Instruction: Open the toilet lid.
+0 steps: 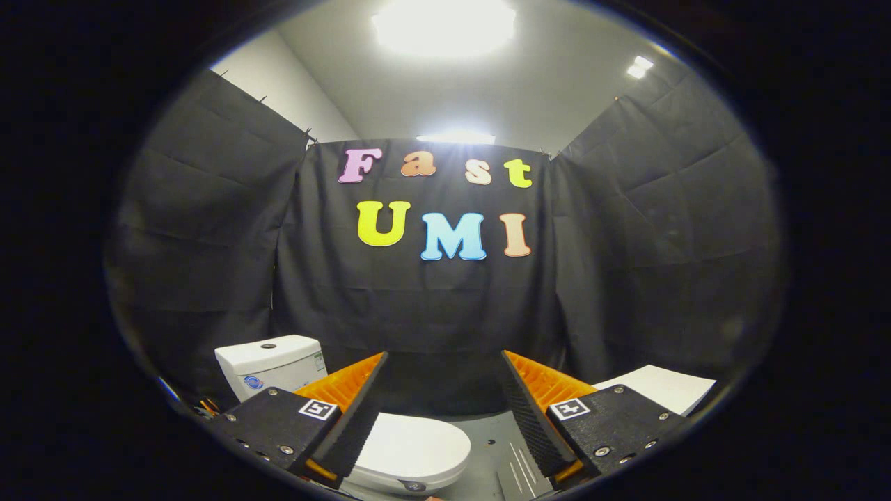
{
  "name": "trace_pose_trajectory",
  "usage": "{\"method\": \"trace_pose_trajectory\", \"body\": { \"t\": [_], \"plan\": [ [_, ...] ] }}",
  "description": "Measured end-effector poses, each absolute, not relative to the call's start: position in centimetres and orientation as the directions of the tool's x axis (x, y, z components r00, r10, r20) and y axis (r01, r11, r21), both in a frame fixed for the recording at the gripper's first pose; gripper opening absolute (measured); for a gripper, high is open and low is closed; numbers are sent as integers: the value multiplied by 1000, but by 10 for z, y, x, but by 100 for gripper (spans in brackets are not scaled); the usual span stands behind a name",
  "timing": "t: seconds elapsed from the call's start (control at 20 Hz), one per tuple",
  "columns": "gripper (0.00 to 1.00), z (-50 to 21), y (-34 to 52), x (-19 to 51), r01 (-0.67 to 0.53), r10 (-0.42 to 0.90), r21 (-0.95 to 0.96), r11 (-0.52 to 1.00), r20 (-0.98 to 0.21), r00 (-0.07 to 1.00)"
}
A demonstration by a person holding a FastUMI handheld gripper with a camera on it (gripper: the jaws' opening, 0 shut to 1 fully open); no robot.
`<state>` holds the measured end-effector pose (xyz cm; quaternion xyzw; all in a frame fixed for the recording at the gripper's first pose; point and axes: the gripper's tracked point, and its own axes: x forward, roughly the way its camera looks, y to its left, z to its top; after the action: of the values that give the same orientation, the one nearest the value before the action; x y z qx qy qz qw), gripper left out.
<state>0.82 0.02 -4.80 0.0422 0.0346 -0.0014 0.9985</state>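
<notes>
Gripper point(443, 390) spread wide, holding nothing. Toilet lid point(418, 440) down, low between fingers. Tank point(271, 362) behind left finger, lower left.

I'm working in a mock bathroom booth: black cloth walls point(431, 306), white toilet point(411, 452) at seven o'clock.

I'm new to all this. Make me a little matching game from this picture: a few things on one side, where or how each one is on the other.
Things:
1. toilet lid
2. toilet tank
3. gripper
4. white board

Places or states:
A. beyond the right finger
B. closed, partly behind the left finger
C. jaws spread wide, holding nothing
D. against the black cloth, behind the lid

Pairs: 1-B, 2-D, 3-C, 4-A
</notes>
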Motion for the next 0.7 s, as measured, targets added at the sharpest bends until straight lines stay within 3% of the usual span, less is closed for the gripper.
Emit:
{"method": "trace_pose_trajectory", "body": {
  "t": [0.3, 0.7],
  "plan": [
    [95, -130, 1, 13, 64, -42, 115, 991, -181, 983],
    [95, -219, 48, 7, 78, 51, 377, 923, -321, 946]
  ]
}}
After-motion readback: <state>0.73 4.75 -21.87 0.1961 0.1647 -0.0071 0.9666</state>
